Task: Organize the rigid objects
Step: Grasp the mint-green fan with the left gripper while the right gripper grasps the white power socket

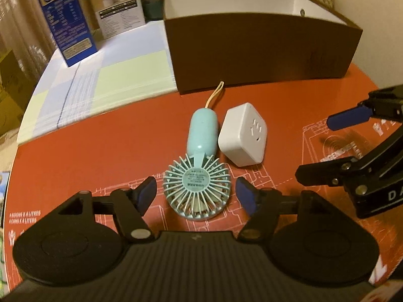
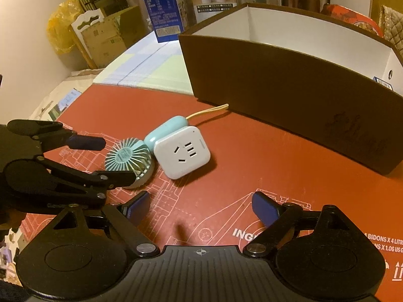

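A teal hand-held fan [image 1: 197,188] lies flat on the red sheet [image 1: 100,151], its handle pointing toward a brown box [image 1: 252,50] with a white inside. A white socket cube [image 1: 241,136] rests against the handle's right side. My left gripper [image 1: 196,194] is open, its blue pads on either side of the fan head with a gap on each side. In the right wrist view the fan [image 2: 126,158] and the cube [image 2: 182,151] lie ahead and to the left. My right gripper [image 2: 201,207] is open over bare red sheet, short of the cube, with nothing between its fingers.
The brown box [image 2: 289,100] stands behind the objects. A pastel checked mat [image 1: 113,75] lies at the back left, with a blue carton [image 1: 68,17] and a white product box [image 1: 118,12] on it. Cardboard boxes [image 2: 103,40] and a yellow bag [image 2: 60,25] stand beyond the table's left edge.
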Demonstrator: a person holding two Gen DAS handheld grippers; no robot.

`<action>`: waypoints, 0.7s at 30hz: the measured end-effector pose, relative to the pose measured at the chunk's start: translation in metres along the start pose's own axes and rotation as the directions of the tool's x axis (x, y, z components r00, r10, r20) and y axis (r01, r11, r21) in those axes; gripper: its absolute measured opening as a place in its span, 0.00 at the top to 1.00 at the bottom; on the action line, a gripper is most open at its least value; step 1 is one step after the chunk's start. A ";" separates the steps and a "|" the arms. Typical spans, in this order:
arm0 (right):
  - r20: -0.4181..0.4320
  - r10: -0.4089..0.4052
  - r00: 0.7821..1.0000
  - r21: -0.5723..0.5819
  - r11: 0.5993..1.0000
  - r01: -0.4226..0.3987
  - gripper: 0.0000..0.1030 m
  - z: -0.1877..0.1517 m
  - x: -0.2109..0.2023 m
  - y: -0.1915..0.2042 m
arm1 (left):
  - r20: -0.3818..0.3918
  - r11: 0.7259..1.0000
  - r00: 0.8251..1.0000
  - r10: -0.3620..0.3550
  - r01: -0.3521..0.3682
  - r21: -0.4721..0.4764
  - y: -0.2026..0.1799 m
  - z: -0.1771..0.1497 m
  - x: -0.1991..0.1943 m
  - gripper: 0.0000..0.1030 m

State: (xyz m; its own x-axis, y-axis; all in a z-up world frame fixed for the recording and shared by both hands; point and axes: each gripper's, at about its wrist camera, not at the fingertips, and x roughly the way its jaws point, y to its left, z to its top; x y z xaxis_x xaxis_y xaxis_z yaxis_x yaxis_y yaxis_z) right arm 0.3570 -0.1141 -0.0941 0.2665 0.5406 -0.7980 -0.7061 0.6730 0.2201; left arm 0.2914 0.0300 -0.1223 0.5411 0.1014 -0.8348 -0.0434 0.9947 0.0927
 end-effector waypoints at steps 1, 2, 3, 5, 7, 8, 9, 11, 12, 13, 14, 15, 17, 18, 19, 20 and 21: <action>-0.001 0.001 1.000 -0.001 1.000 -0.001 0.17 0.000 0.002 0.000 | -0.007 1.000 1.000 0.002 -0.002 0.006 0.000 0.000 0.004 0.36; 0.000 0.001 1.000 0.000 1.000 -0.001 0.17 0.001 0.004 0.000 | -0.014 1.000 1.000 0.007 -0.007 0.012 0.000 0.001 0.008 0.36; -0.001 0.001 1.000 0.000 1.000 -0.001 0.17 0.002 0.006 0.000 | -0.018 1.000 1.000 0.008 -0.008 0.017 0.001 0.001 0.012 0.36; -0.001 0.001 1.000 0.001 1.000 -0.001 0.17 0.005 0.009 0.000 | -0.018 1.000 1.000 0.006 -0.006 0.015 0.002 0.000 0.016 0.37; -0.003 0.003 1.000 -0.002 1.000 -0.003 0.17 0.007 0.013 0.000 | -0.014 1.000 1.000 -0.005 0.005 0.014 0.003 -0.001 0.019 0.40; -0.002 0.004 1.000 -0.005 1.000 -0.004 0.17 0.008 0.014 0.000 | -0.010 1.000 1.000 -0.008 0.008 0.013 0.004 -0.002 0.019 0.41; -0.002 0.005 1.000 -0.009 1.000 -0.005 0.16 0.009 0.016 0.001 | -0.005 1.000 1.000 -0.012 0.012 0.012 0.005 -0.003 0.019 0.41; -0.006 0.010 1.000 -0.016 1.000 -0.010 0.16 0.011 0.021 0.002 | 0.003 1.000 1.000 -0.009 0.008 0.010 0.008 -0.005 0.018 0.41; -0.008 0.014 1.000 -0.020 1.000 -0.014 0.16 0.012 0.024 0.003 | 0.006 1.000 1.000 -0.003 0.003 0.009 0.010 -0.006 0.018 0.41; -0.010 0.015 1.000 -0.028 0.999 -0.016 0.16 0.013 0.027 0.004 | 0.008 1.000 1.000 0.002 -0.002 0.005 0.013 -0.007 0.018 0.41; -0.010 0.014 1.000 -0.036 0.999 -0.014 0.16 0.014 0.029 0.006 | 0.007 1.000 1.000 0.007 -0.007 -0.005 0.017 -0.008 0.017 0.41; -0.010 0.010 1.000 -0.046 0.999 -0.011 0.16 0.015 0.032 0.007 | 0.006 1.000 1.000 0.014 -0.014 -0.016 0.021 -0.008 0.017 0.41; -0.008 0.010 1.000 -0.071 0.997 -0.011 0.16 0.018 0.038 0.011 | 0.002 0.999 1.000 0.028 -0.028 -0.039 0.029 -0.009 0.017 0.41; -0.005 0.010 1.000 -0.082 0.997 -0.010 0.16 0.019 0.041 0.013 | 0.001 0.998 0.999 0.032 -0.032 -0.048 0.032 -0.010 0.017 0.41; -0.001 0.009 1.000 -0.095 0.995 -0.009 0.16 0.021 0.044 0.015 | -0.001 0.998 0.999 0.035 -0.035 -0.056 0.035 -0.010 0.017 0.41; 0.002 0.007 1.000 -0.111 0.994 -0.007 0.16 0.022 0.047 0.017 | -0.004 0.997 0.999 0.034 -0.034 -0.065 0.038 -0.010 0.016 0.41; 0.005 0.006 1.000 -0.127 0.992 -0.005 0.16 0.024 0.051 0.019 | -0.006 0.997 0.999 0.032 -0.033 -0.073 0.040 -0.010 0.017 0.41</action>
State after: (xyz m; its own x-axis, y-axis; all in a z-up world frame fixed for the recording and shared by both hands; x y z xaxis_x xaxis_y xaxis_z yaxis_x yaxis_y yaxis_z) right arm 0.3729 -0.0621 -0.1171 0.2658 0.5469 -0.7939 -0.7853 0.6005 0.1507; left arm 0.2905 0.0713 -0.1380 0.5343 0.1336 -0.8347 -0.1222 0.9893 0.0802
